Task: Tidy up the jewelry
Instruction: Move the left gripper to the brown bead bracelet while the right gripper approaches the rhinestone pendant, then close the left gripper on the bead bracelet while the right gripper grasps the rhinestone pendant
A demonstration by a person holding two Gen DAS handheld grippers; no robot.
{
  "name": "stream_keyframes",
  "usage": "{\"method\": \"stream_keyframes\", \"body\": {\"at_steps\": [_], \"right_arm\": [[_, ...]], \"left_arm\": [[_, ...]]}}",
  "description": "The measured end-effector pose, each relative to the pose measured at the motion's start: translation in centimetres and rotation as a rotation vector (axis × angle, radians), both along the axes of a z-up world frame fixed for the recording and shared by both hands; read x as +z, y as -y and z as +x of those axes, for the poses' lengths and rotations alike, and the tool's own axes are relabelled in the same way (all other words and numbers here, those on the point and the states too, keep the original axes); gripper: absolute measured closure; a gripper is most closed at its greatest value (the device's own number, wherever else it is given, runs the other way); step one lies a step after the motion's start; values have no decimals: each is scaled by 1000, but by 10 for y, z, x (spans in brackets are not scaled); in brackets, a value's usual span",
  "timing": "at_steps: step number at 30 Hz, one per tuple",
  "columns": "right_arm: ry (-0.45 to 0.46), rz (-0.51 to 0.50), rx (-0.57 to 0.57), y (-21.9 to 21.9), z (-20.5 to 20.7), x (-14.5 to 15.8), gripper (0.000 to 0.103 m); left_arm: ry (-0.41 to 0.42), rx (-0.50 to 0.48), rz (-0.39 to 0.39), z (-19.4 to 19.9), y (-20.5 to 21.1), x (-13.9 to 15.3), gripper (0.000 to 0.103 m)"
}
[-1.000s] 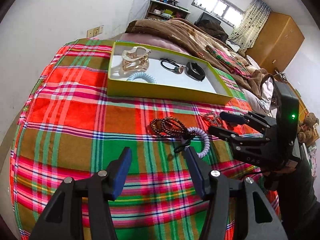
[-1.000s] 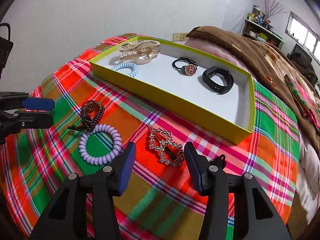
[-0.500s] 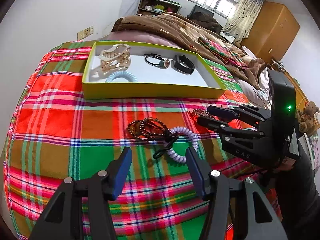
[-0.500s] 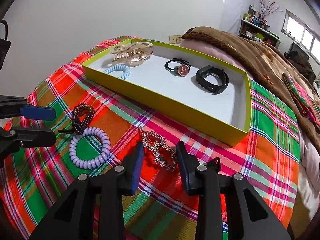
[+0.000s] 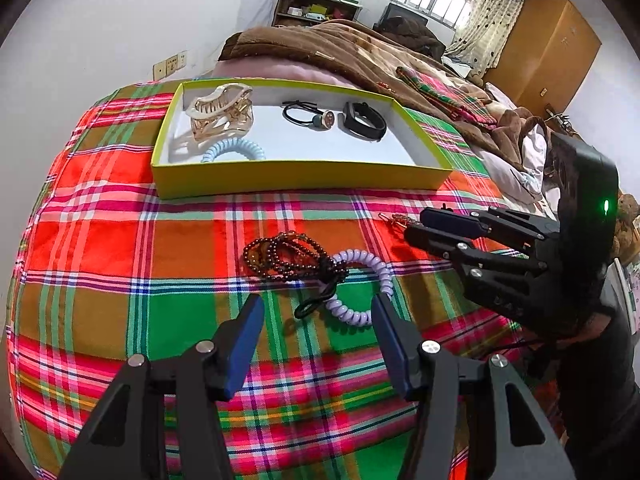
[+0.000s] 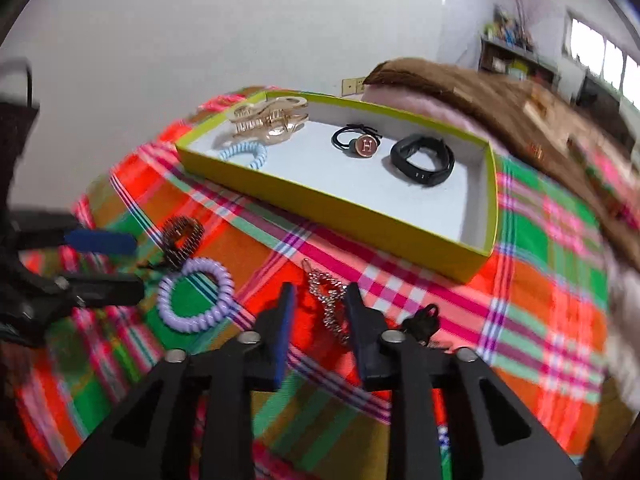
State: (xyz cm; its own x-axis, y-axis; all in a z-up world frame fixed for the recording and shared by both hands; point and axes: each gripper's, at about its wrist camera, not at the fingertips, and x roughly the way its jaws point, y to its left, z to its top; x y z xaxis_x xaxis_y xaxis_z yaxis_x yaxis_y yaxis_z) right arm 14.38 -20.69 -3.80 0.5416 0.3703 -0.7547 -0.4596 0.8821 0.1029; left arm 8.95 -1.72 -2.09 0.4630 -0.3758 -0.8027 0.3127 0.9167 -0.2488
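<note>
From my left wrist view, my left claw is spread wide over the plaid bedspread, with the lilac coil hair tie and dark bead bracelets lying tangled at its twelve o'clock. From my right wrist view, my right claw stands narrowly apart, astride the glittery rhinestone clip; the yellow tray sits at one o'clock.

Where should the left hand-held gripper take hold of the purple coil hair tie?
Grip the near arc of the purple coil hair tie, coming down from above on the side away from the bead bracelet. It lies flat on the blanket, and the bracelet's black cord crosses its far-left edge.
</note>
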Motion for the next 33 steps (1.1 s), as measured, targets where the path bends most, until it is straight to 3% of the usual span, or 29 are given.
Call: {"method": "stream_keyframes", "body": {"at_steps": [1, 3, 10, 13, 16, 21, 23, 25, 28, 33], "right_arm": [[-17, 40, -9, 5, 2, 0, 50], [-30, 62, -29, 9, 5, -2, 50], [-8, -62, 34, -11, 2, -10, 50], [9, -89, 34, -12, 0, -11, 61], [8, -74, 14, -5, 0, -11, 74], [29, -103, 13, -8, -4, -10, 78], [53, -113, 14, -10, -7, -8, 84], [61, -119, 11, -11, -9, -7, 84], [79, -125, 5, -11, -11, -4, 90], [89, -125, -5, -9, -13, -3, 90]], "left_arm": [[1, 0, 1, 0, 0, 0, 45], [2, 0, 2, 1, 2, 1, 45], [14, 2, 27, 8, 13, 4, 45], [30, -11, 27, 12, 19, 9, 45], [38, -3, 97, 17, 28, 8, 45], [3, 11, 140, 23, 35, -2, 45], [5, 22, 156, 22, 34, -5, 48], [-4, 29, 165, 23, 33, -8, 60], [2, 42, 169, 24, 29, -9, 69], [7, 39, 155, 23, 26, -8, 84]]}}
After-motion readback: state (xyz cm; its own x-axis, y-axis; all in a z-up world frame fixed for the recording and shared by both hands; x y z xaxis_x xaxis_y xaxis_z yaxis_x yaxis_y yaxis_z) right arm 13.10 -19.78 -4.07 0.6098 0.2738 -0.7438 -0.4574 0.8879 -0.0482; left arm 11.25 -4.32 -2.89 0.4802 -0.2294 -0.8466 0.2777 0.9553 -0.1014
